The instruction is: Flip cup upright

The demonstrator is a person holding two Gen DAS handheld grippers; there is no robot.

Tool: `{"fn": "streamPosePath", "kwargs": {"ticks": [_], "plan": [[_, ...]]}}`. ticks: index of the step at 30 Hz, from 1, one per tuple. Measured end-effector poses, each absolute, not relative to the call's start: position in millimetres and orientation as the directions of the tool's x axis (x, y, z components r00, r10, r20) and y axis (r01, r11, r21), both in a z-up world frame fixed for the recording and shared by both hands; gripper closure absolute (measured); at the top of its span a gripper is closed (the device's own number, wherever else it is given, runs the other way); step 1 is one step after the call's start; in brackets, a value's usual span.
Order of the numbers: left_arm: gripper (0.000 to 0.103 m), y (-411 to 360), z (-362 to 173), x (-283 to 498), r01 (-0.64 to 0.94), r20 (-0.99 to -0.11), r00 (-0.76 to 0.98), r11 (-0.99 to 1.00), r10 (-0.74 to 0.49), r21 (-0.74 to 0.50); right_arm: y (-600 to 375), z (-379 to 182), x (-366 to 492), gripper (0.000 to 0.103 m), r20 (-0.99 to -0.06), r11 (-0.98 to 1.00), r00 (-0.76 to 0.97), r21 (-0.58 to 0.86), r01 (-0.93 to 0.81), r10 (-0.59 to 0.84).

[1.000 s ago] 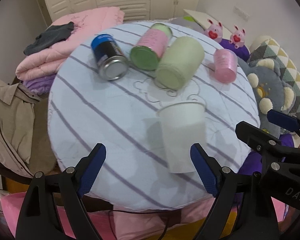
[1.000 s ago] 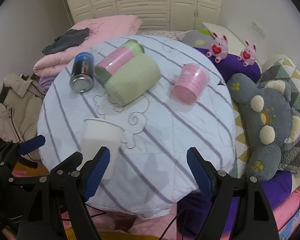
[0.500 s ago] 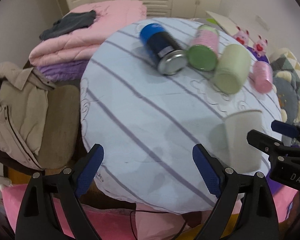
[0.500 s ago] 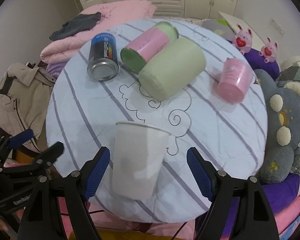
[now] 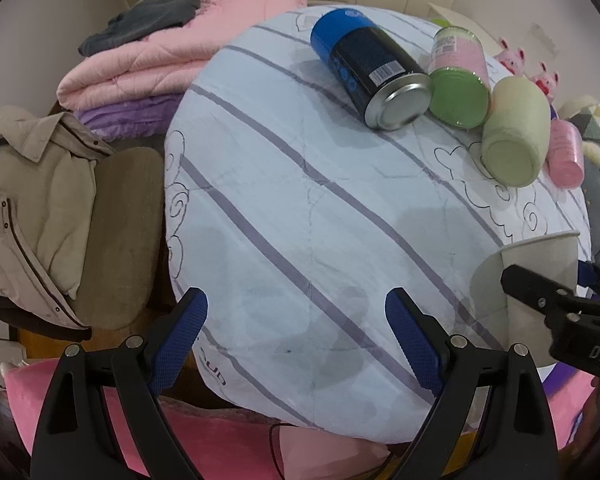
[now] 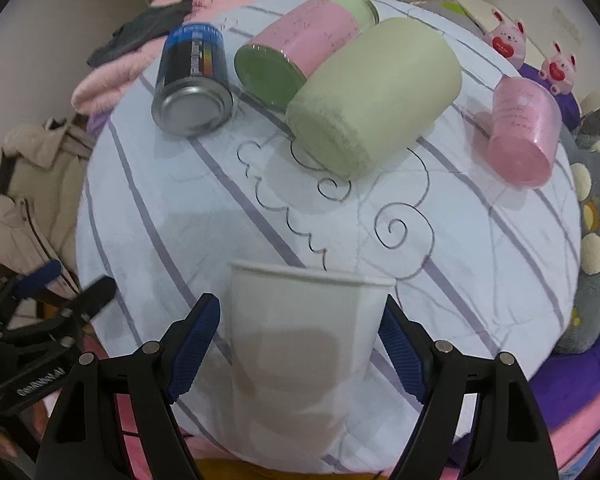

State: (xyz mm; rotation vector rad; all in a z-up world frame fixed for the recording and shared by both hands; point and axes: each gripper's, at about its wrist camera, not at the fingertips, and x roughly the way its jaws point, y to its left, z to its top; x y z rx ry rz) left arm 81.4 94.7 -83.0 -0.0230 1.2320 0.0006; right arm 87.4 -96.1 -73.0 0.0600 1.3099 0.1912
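A white paper cup [image 6: 300, 344] stands upside down, wide rim on the striped round table [image 6: 188, 216], near its front edge. My right gripper [image 6: 300, 344] is open, with one blue-padded finger on each side of the cup and small gaps to it. In the left wrist view the cup [image 5: 532, 264] is at the right edge, partly hidden behind the right gripper's black frame. My left gripper [image 5: 296, 340] is open and empty over the table's front left part.
A blue-black can [image 6: 192, 80], a pink-green jar [image 6: 300, 48], a pale green cup [image 6: 376, 92] and a pink cup [image 6: 524, 132] lie on their sides at the table's back. Folded pink blankets [image 5: 172, 52], a beige jacket [image 5: 28, 200] and plush toys [image 6: 592, 216] surround the table.
My right gripper has moved left and forward until its fingers stand on either side of the white cup. My left gripper has swung away to the left; the cup has not moved.
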Motion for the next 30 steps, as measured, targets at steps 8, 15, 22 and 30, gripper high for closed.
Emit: {"fn": "streamPosePath", "kwargs": {"ticks": [8,15,22,30], "plan": [[0.011,89,-86,85,0.001,-0.945,0.327,1.000,-0.018,-0.019,-95,-73,86,0.033,-0.943,0.979,0.275,0.157,-0.133,0.189],[0.010,82,-86,83,0.011,-0.944,0.329,1.000,-0.020,-0.017,-98,-62,86,0.033,-0.931,0.977,0.313,0.146,-0.155,0.189],[0.010,79,-81,81,0.012,-0.941,0.337,1.000,-0.015,-0.012,-113,-46,86,0.033,-0.912,0.981,0.373,0.127,-0.146,0.173],[0.010,76,-76,80,-0.003,-0.937,0.348,1.000,-0.010,-0.012,-114,-37,94,0.033,-0.885,0.983,0.441,0.089,-0.158,0.151]]}}
